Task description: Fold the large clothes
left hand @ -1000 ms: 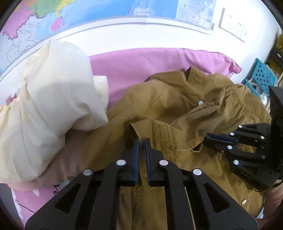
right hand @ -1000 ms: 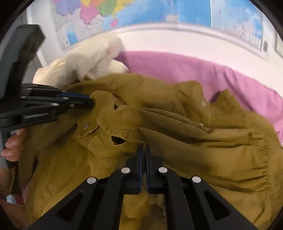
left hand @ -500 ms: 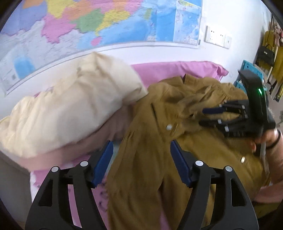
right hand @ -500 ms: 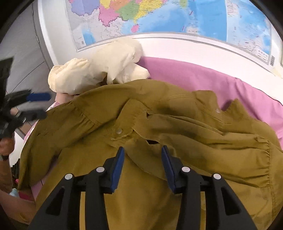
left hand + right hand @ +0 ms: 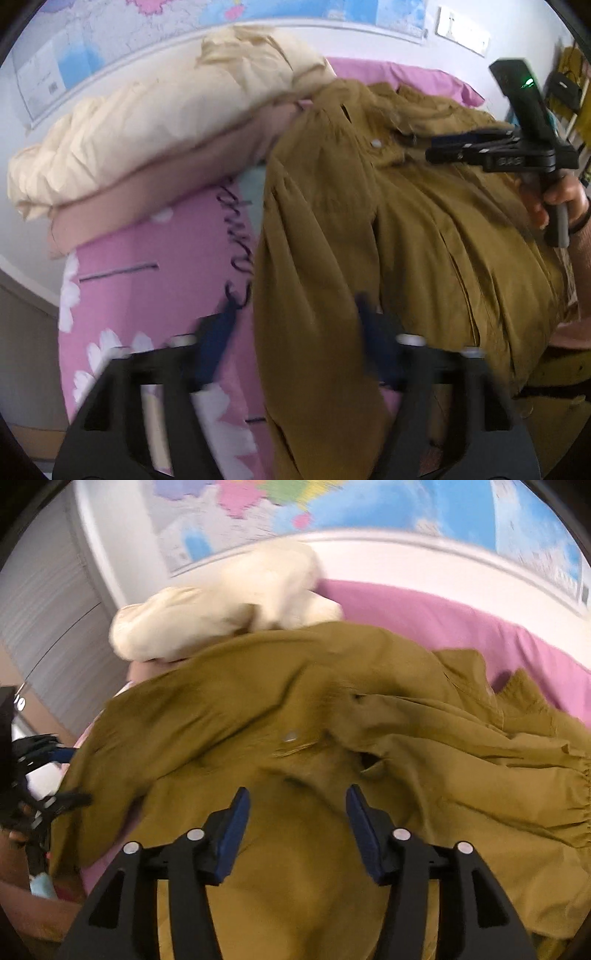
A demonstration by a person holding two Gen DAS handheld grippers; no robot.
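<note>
1. Your left claw [image 5: 295,332] is spread wide, nothing between its blue pads. View is motion-blurred.
2. The mustard-brown buttoned cotton shirt [image 5: 388,221] lies crumpled on the bed, directly ahead of your left claw and running off to its right. The shirt's near edge sits between the pads, but whether it touches them I can't tell.
3. Left of that claw: pink bedsheet with white flower print and dark script [image 5: 159,280].
4. Ahead-left of it: cream crumpled duvet [image 5: 147,125], bunched up, its edge touching the shirt's far-left side.
5. Your right claw [image 5: 297,830] is also spread, empty, hovering just above the shirt [image 5: 332,738]. Fabric fills the view ahead and on both sides of it.
6. From the left wrist, your right claw [image 5: 439,146] shows side-on over the shirt's button placket, ahead-right.
7. From the right wrist, your left claw [image 5: 59,775] sits far left at the shirt's edge.
8. Beyond the bed: coloured wall map [image 5: 369,506] on a white wall.
</note>
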